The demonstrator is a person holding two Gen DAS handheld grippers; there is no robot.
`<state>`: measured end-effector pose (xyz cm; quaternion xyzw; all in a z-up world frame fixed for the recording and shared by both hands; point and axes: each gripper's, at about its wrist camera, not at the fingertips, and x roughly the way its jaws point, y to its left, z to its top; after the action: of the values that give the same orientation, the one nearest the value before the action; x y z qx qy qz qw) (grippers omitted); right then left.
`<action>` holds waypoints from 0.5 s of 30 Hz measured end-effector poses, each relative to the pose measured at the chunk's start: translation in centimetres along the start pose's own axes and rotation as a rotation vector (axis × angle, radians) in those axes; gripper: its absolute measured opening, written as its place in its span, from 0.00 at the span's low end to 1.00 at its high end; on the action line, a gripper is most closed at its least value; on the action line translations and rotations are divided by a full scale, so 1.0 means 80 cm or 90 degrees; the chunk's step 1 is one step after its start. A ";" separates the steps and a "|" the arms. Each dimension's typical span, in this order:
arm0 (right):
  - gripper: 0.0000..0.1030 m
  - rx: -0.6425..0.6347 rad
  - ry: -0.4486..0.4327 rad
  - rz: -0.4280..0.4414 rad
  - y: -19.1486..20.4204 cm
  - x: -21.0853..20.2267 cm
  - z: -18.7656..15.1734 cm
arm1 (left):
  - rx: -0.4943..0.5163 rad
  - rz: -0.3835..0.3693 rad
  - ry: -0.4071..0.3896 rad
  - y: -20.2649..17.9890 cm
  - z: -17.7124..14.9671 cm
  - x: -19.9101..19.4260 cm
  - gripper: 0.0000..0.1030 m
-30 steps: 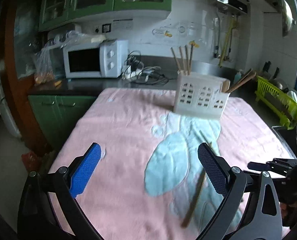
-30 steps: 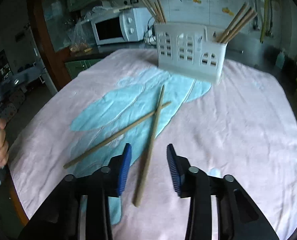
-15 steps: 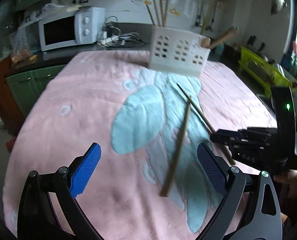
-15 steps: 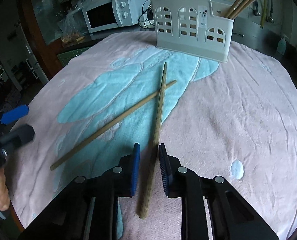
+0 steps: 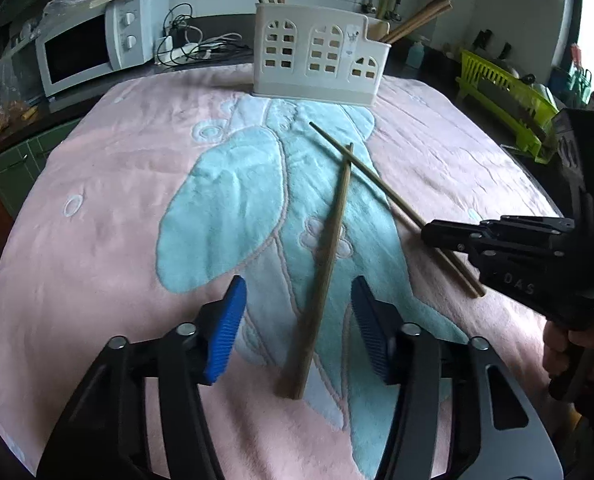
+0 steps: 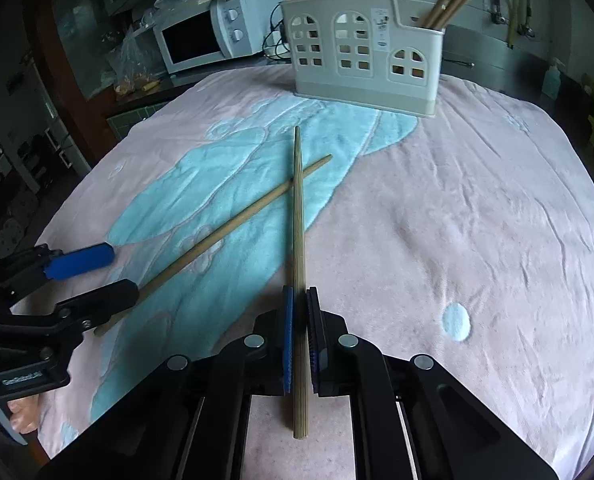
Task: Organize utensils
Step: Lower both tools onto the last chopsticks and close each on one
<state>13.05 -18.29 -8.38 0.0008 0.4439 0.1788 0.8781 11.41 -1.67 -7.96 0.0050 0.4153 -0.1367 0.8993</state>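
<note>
Two wooden chopsticks lie crossed on a pink and teal towel (image 5: pixel 97 208). One chopstick (image 5: pixel 329 248) runs between the blue pads of my left gripper (image 5: pixel 297 332). Its jaws are closing and the pads stand clear of the wood on both sides. My right gripper (image 6: pixel 301 336) is shut on the near part of the other chopstick (image 6: pixel 298 216), whose tip points at the white utensil holder (image 6: pixel 361 52). The left wrist view shows that right gripper (image 5: pixel 429 234) clamped on its chopstick (image 5: pixel 369 178). Several chopsticks stand in the holder (image 5: pixel 317 60).
A white microwave (image 5: pixel 81 52) and a tangle of cables sit on the counter behind the towel. A green dish rack (image 5: pixel 505 96) stands at the far right. A person's hand (image 5: pixel 577 344) grips the right tool's handle. The left gripper (image 6: pixel 123 272) shows at the left edge.
My left gripper came down over one chopstick and its jaws narrowed around it. My right gripper's jaws closed onto the other chopstick and hardly moved.
</note>
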 end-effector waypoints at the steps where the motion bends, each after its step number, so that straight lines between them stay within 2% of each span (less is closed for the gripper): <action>1: 0.06 0.005 -0.002 -0.001 -0.003 -0.002 -0.001 | 0.005 0.000 0.002 -0.002 0.000 0.002 0.47; 9: 0.06 0.036 -0.008 -0.012 -0.022 -0.013 -0.009 | 0.041 -0.004 0.013 -0.015 -0.001 0.015 0.37; 15: 0.06 0.063 -0.014 -0.013 -0.031 -0.019 -0.015 | 0.046 0.004 0.018 -0.017 -0.002 0.022 0.37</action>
<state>12.08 -21.29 -8.34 0.0415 0.4425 0.1480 0.8835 12.02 -3.36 -9.22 0.0405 0.4231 -0.1488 0.8929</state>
